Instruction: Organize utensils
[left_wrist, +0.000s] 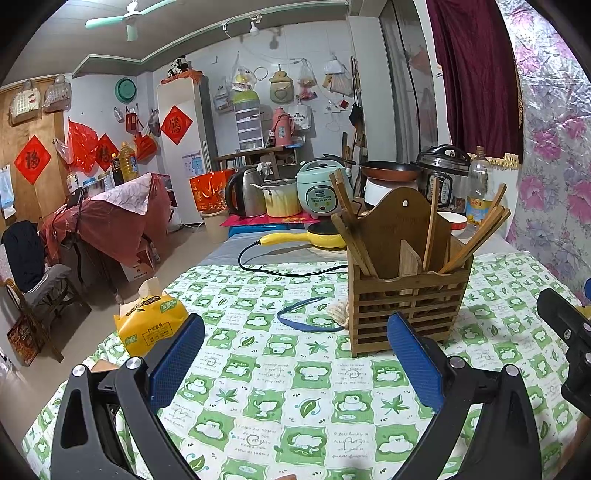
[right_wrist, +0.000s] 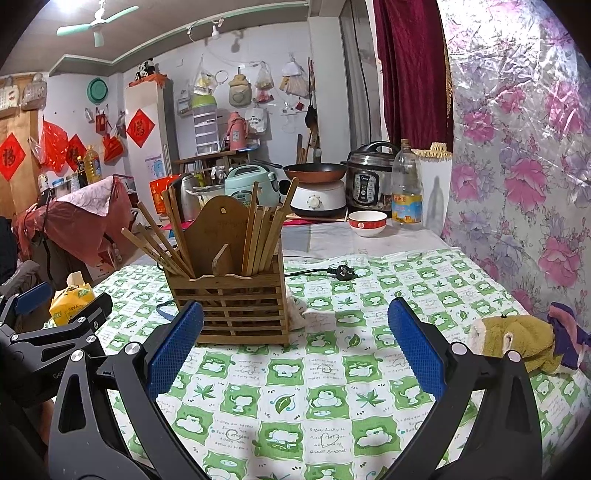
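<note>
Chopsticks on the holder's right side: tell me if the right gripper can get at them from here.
Probably yes. The right gripper is open and empty, the wooden holder stands just ahead of it, and the chopsticks stick up above the rim with nothing in between.

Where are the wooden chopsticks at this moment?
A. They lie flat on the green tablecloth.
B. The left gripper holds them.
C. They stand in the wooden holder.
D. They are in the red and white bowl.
C: the chopsticks lean upright in both compartments of the wooden holder, while the left gripper and the right gripper are open and empty.
</note>
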